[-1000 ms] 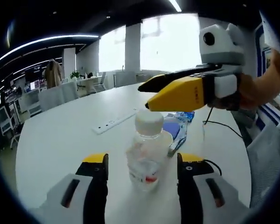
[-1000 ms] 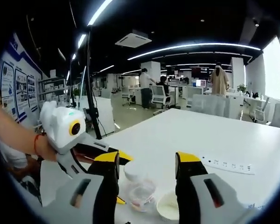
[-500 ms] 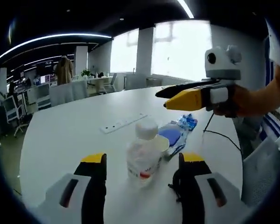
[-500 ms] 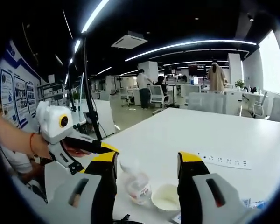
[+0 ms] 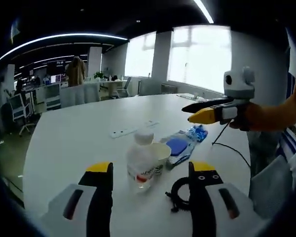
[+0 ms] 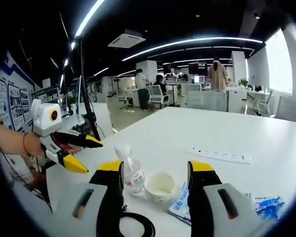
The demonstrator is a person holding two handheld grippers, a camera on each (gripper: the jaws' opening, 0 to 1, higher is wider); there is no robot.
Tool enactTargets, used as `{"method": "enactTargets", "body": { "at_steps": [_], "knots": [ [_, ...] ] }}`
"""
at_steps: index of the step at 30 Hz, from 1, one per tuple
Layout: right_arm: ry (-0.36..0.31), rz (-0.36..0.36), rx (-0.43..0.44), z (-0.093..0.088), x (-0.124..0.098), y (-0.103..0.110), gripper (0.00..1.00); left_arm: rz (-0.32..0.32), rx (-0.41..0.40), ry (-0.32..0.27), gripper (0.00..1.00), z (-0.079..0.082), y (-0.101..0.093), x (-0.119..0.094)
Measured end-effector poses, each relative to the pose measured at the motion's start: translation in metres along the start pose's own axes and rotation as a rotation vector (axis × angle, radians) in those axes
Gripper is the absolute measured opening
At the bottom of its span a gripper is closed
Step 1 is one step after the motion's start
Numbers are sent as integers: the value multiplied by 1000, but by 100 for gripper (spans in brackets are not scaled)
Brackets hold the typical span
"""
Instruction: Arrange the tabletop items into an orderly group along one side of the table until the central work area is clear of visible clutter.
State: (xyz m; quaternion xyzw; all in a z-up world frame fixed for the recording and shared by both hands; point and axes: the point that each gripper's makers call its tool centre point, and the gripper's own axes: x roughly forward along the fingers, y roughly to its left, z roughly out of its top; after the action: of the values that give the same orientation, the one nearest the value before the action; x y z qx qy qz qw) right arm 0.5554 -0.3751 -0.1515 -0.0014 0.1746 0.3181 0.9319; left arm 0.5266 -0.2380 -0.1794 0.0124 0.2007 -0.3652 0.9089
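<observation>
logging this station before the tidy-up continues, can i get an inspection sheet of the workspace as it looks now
Surface: white table, mostly bare.
Job's things: clear bottle with white cap, upright, close beside a paper cup; blue packet lying flat behind them; white power strip further back.
Clutter: nothing seen beyond these.
Grippers: left claw open, empty, jaws either side of the bottle, not touching it; right claw open, empty, above bottle and cup.
Cables: black cable coil on the table by the left claw; thin black cable at the table edge.
Surroundings: open office, desks, chairs, people standing far off.
</observation>
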Motion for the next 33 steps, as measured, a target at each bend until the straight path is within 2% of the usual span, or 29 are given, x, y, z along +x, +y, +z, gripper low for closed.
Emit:
{"method": "enactTargets", "body": {
  "at_steps": [11, 17, 27, 33],
  "knots": [
    [82, -54, 43, -36, -26, -16, 51, 31, -51, 44, 61, -21, -17, -7],
    [151, -62, 78, -61, -31, -14, 51, 55, -78, 106, 60, -40, -25, -5],
    [282, -58, 133, -107, -35, -2, 51, 48, -134, 197, 60, -69, -45, 10],
    [324, -60, 153, -128, -34, 0, 50, 55, -141, 254, 59, -85, -52, 22]
  ]
}}
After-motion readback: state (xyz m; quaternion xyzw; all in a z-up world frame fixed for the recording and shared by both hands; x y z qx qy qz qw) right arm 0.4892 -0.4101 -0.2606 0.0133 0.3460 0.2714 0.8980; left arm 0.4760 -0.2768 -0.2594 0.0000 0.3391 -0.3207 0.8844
